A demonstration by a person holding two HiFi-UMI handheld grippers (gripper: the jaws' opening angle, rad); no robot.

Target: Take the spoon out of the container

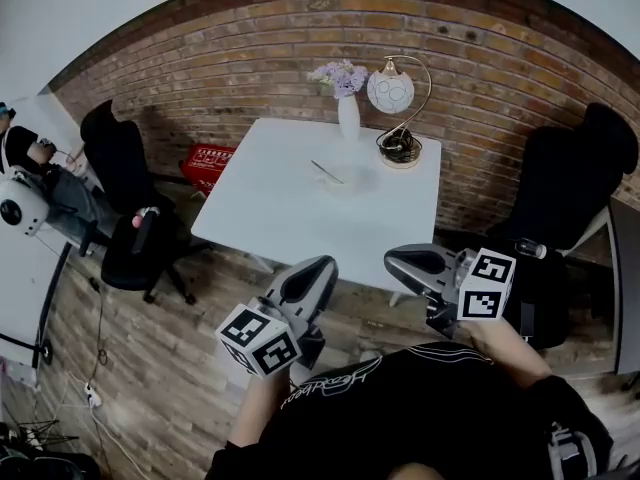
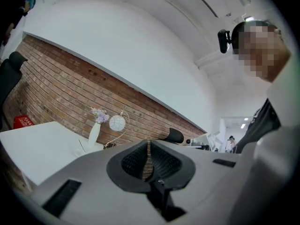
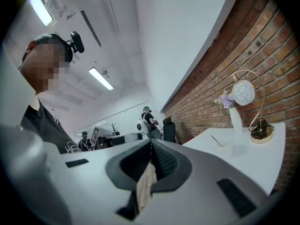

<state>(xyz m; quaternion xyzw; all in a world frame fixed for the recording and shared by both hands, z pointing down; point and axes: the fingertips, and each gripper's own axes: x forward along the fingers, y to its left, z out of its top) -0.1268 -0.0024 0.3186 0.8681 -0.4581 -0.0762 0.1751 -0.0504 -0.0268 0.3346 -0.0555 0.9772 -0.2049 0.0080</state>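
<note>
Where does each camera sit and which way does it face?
Head view: on the person's head, facing steeply down at the left tool, right tool and table; the black shirt shows.
Left gripper view: on the left tool, facing along its shut jaws to the brick wall; the person's head shows upper right.
Right gripper view: on the right tool, facing along its shut jaws past the table; the person's head shows upper left.
Shared: all show the table, vase and lamp.
</note>
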